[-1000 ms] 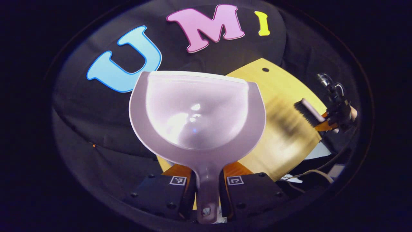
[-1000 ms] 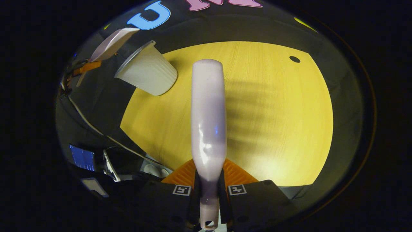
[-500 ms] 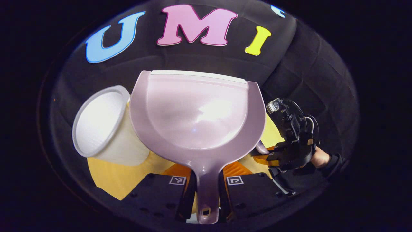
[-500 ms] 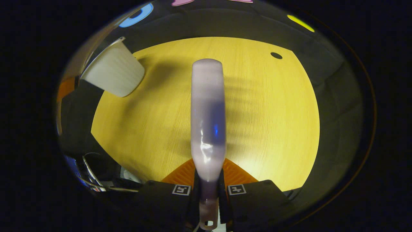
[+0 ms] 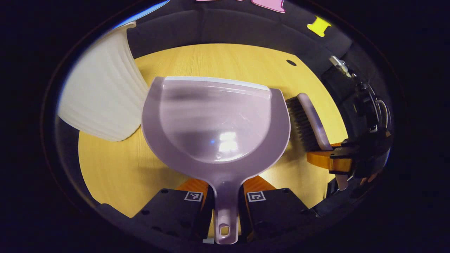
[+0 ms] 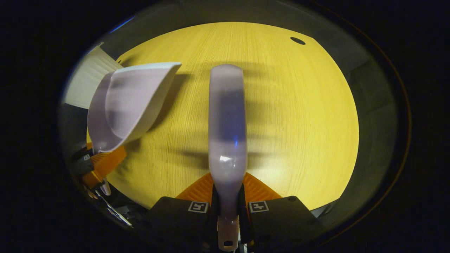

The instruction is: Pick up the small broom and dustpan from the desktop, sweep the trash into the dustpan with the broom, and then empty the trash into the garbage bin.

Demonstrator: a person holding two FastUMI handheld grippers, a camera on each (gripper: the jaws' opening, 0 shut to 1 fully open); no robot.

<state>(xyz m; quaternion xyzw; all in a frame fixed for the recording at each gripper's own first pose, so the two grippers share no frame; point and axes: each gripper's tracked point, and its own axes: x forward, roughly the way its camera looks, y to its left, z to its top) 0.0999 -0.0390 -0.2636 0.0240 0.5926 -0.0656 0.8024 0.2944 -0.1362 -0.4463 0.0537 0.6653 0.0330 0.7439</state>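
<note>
Left claw (image 5: 225, 211): clenched on the dustpan (image 5: 214, 119) handle, both fingers pressing its neck. The pan is carried low over the bench (image 5: 116, 168), mouth facing away, its bowl showing no trash; whether its lip touches the wood cannot be told.

Right claw (image 6: 228, 211): clenched on the broom (image 6: 226, 123) handle, back of the broom uppermost. In the left gripper view the broom (image 5: 309, 123) sits just beside the pan's right rim, bristles toward the pan, held by the right claw (image 5: 337, 158).

Bin (image 5: 102, 95): white, ribbed, just left of the pan and beyond it, near the bench's far-left edge. In the right gripper view the pan (image 6: 130, 102) stands before the bin (image 6: 89, 79).

Bench: no trash is visible on the open wood in either view; a small dark hole (image 6: 297, 40) lies at the far right.

Judgement: with pan bare and bench bare, the emptying step looks done. What remains would be to set both tools down on the bench, lowering them flat before the claws let go, clear of the bin so it is not knocked
</note>
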